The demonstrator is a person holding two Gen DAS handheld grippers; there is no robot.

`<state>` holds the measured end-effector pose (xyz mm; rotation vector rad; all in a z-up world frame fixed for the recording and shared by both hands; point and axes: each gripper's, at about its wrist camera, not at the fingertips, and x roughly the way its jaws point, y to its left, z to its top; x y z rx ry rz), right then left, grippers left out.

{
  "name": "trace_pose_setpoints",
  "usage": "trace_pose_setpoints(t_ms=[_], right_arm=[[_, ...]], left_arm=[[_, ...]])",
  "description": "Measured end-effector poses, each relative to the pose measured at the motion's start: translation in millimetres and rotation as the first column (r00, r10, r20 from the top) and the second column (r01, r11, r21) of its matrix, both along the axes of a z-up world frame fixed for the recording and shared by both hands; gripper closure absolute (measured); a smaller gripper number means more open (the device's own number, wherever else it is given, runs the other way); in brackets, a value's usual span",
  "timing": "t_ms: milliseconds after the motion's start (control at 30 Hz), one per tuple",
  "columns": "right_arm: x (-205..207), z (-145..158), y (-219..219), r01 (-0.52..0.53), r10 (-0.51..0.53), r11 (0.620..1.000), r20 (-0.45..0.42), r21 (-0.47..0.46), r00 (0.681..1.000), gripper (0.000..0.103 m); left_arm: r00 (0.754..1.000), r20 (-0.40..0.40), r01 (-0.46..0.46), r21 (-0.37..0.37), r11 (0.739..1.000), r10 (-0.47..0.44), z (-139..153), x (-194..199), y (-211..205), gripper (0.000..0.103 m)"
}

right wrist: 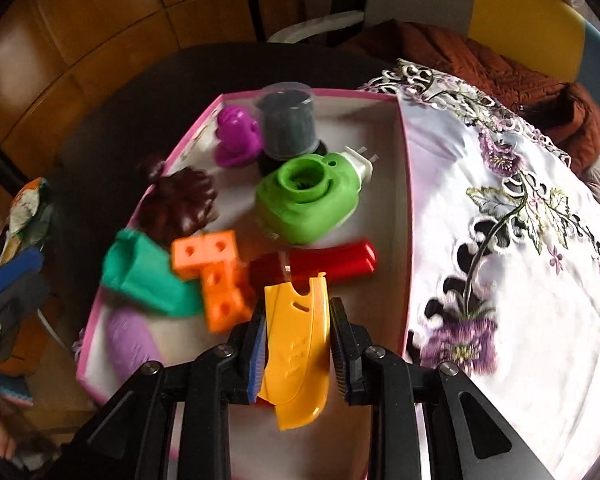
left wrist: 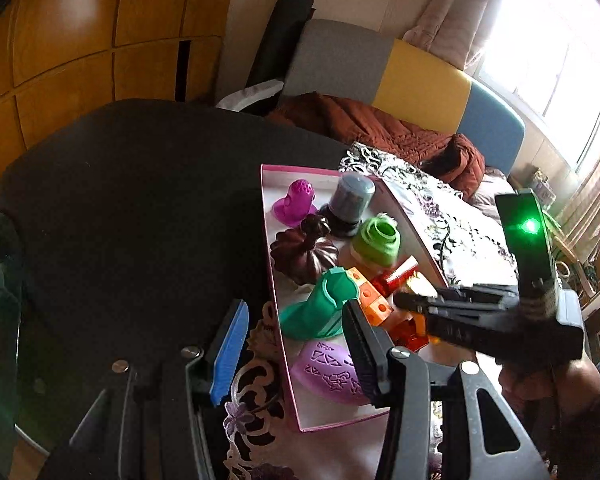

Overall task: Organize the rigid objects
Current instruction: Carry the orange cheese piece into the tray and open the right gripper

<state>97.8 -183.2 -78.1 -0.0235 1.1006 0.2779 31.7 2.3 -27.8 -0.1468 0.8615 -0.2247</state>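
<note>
The right gripper [right wrist: 298,344] is clamped on a yellow plastic piece [right wrist: 296,344], both pads pressed against its sides, and holds it over the near end of a pink-rimmed box [right wrist: 404,208]. The piece stands lengthwise between the fingers, its slotted tip pointing toward the far end.

The box sits on a table, partly on an embroidered white cloth [right wrist: 520,240] that spreads to its right. Inside, from far to near: a magenta toy [right wrist: 236,140] and a grey jar [right wrist: 288,128] at the far end, a green plug-in device [right wrist: 308,200] with white prongs, a dark brown pumpkin shape [right wrist: 176,204] against the left wall, a red bar [right wrist: 324,264], orange blocks [right wrist: 216,276] joined in an L, a teal cup [right wrist: 148,276] lying on its side, and a lilac patterned shell [left wrist: 328,372] nearest.

The left gripper [left wrist: 296,340] hangs over the box's near left wall — jaws partly apart, nothing between them. Its blue-padded finger [left wrist: 232,348] is outside the box, over the cloth's edge, and the other is over the lilac shell.
</note>
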Motion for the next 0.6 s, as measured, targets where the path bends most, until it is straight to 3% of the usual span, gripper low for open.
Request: trace_pose_setpoints(t_ms=[333,500,600], right_arm=[[4,-9,-10,0.054,-0.054,0.998,0.003,-0.032,0.999,0.075],[-6,-9,-6,0.049,-0.048,0.998,0.027,-0.047,0.998,0.068],[-13,-8,-1,0.037,-0.036,0.998,0.029,-0.046,0.999,0.056]], left_arm=[[1.000,0.001,0.024,0.043,0.999,-0.024,-2,-3,-14,0.053],[1.000,0.009,0.019,0.056,0.998,-0.020,1,-5,-15,0.049],[1.000,0.020,0.009,0.069,0.998,-0.011,4,-7,-16,0.047]])
